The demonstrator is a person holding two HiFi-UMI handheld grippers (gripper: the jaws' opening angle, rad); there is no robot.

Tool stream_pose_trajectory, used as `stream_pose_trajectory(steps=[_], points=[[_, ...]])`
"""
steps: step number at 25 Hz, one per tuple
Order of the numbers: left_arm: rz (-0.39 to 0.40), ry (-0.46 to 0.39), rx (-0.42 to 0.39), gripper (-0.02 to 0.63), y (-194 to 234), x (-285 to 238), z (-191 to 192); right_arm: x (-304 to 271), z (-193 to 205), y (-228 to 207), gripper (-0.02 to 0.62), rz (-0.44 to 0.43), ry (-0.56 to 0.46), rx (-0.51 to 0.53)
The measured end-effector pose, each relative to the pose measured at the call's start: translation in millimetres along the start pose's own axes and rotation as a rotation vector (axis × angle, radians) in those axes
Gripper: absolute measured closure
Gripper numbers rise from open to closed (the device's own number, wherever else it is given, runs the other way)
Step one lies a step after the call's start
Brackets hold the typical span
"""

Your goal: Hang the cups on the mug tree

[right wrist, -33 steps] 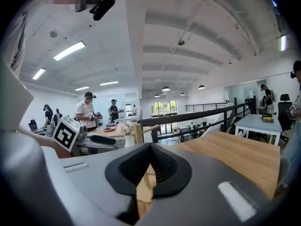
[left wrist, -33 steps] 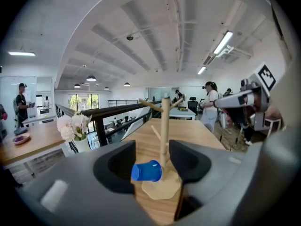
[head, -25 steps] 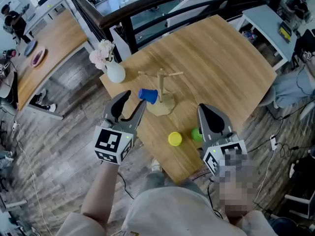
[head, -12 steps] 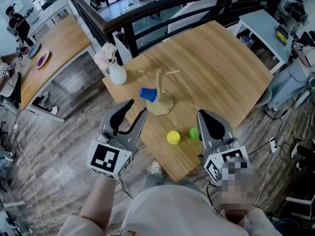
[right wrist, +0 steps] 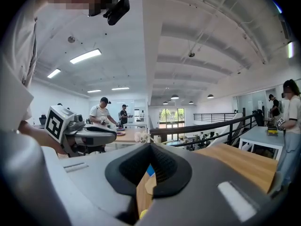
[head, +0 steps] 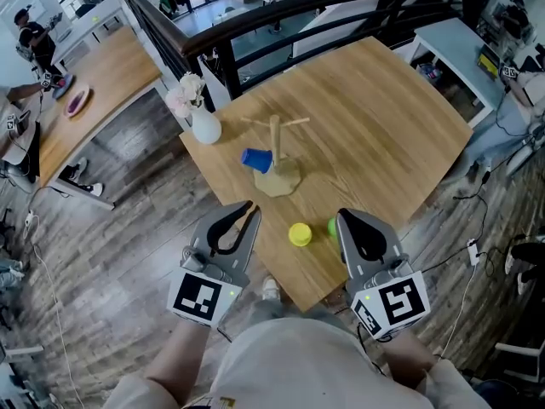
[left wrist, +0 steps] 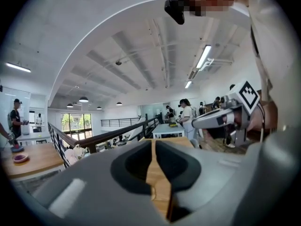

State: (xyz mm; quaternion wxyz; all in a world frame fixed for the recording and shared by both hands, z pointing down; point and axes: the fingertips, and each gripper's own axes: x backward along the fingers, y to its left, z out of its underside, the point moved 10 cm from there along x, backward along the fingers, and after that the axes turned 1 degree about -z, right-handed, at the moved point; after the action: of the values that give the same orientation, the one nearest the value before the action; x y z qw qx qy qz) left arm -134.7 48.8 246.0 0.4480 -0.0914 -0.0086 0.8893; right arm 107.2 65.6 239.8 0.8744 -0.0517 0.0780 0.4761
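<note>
Jaws of the left gripper (head: 249,210): they have just been closing and now stand together but for a hairline slit, with nothing between them. Jaws of the right gripper (head: 347,218): pressed shut, likewise empty. Both grippers are held nearly level, side by side and well apart, pointing in over the table (head: 383,118) from about its near corner. The left one hangs above the floor (head: 128,228) just off the near-left edge; the tips of the right one lie over the wood beside the near corner. Just beyond the right gripper's tips sits the green cup (head: 331,226), partly hidden by that gripper. The yellow cup (head: 300,234) stands just beside it, close to the near-left edge. Farther in, toward the middle of the table, rises the wooden mug tree (head: 276,143), its upper pegs bare. The blue cup (head: 256,159) is turned on its side against the post. Whether it hangs on a low peg or lies on the table cannot be told. A white vase (head: 205,129) of pale flowers occupies the left corner, with a black railing (head: 281,15) behind the table's far-left edge.
</note>
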Motion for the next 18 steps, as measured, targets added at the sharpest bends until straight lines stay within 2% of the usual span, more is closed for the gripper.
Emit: stream_pose_trajectory(steps=[3, 13, 18], points=[[0.002, 0.004, 0.019, 0.603, -6, 4, 3, 4, 3, 3, 0.597, -0.008, 0.005, -0.008], [-0.004, -0.015, 0.008, 0.603, -7, 4, 0, 7, 8, -1, 0.597, -0.003, 0.013, -0.016], [0.007, 0.010, 0.047, 0.604, -6, -4, 4, 1, 10, -8, 0.597, 0.017, 0.003, -0.023]])
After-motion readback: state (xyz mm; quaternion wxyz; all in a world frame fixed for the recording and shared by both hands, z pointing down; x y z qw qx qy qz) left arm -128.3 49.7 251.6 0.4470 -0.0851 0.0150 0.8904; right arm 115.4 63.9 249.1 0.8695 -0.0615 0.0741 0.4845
